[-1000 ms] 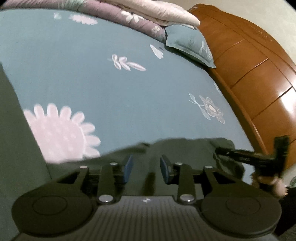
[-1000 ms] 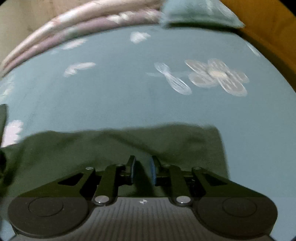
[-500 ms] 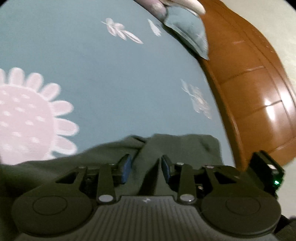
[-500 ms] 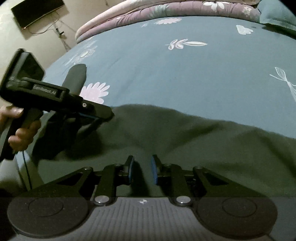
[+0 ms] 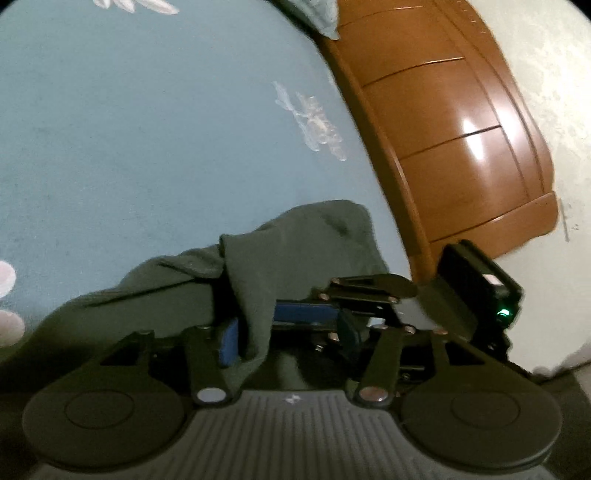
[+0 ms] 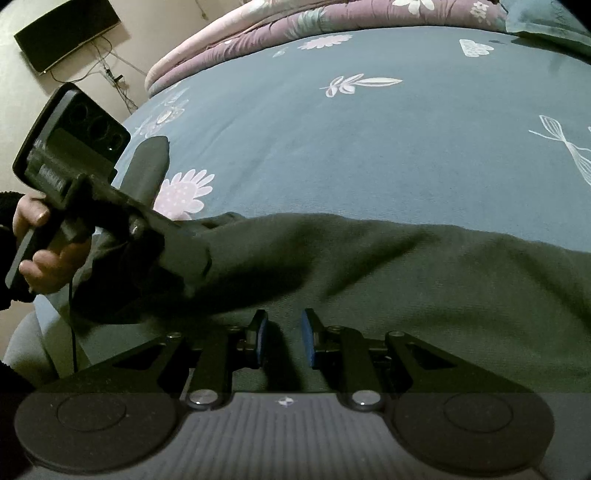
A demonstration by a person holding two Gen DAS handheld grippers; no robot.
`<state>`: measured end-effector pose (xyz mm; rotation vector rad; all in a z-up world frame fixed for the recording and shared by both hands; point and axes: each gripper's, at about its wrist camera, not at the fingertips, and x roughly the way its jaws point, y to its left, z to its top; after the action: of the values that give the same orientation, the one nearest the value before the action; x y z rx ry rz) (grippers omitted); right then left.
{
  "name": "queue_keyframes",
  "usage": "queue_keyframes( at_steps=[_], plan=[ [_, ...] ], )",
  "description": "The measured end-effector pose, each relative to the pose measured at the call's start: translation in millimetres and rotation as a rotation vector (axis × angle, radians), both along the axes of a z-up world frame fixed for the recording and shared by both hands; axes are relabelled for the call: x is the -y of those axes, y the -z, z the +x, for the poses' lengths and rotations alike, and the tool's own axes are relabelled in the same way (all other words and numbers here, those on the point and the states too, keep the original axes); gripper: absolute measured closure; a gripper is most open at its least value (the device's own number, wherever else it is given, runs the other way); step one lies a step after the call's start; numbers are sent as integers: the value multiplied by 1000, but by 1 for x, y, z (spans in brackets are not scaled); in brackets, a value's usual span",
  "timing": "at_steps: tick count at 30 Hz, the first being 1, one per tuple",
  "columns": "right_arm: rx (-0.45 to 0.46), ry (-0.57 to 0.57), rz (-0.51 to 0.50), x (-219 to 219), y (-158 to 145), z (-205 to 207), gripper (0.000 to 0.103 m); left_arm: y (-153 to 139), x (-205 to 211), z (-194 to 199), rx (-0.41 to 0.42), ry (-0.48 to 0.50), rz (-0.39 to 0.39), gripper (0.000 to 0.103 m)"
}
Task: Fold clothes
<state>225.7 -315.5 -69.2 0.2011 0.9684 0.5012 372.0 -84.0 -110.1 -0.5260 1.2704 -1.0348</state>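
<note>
Currently: dark green garment (image 6: pixel 424 280) spread along near edge of bed (image 6: pixel 369 147). Left claw (image 5: pixel 291 332) opening, fold of cloth between jaws. Right claw (image 6: pixel 282 339) narrowly parted, gripping nothing.

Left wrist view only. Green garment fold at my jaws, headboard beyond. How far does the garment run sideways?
Observer: In the right wrist view the garment is spread across the bed and runs past the frame's right edge.
Operator: Where is the left gripper on it?
Observer: Left gripper is at the garment's left end, jaws opening with a fold between them. A hand holds its handle.
Operator: Anything at the bed's far end?
Observer: A folded pink and purple quilt.
</note>
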Motion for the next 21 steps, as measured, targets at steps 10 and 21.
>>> queue_keyframes(
  at_steps=[10, 21],
  plan=[
    [20, 17, 5, -6, 3, 1, 79, -3, -3, 40, -70, -215, -151, 50],
    [33, 29, 11, -9, 5, -5, 79, -39, -55, 31, 97, -362, -180, 49]
  ],
)
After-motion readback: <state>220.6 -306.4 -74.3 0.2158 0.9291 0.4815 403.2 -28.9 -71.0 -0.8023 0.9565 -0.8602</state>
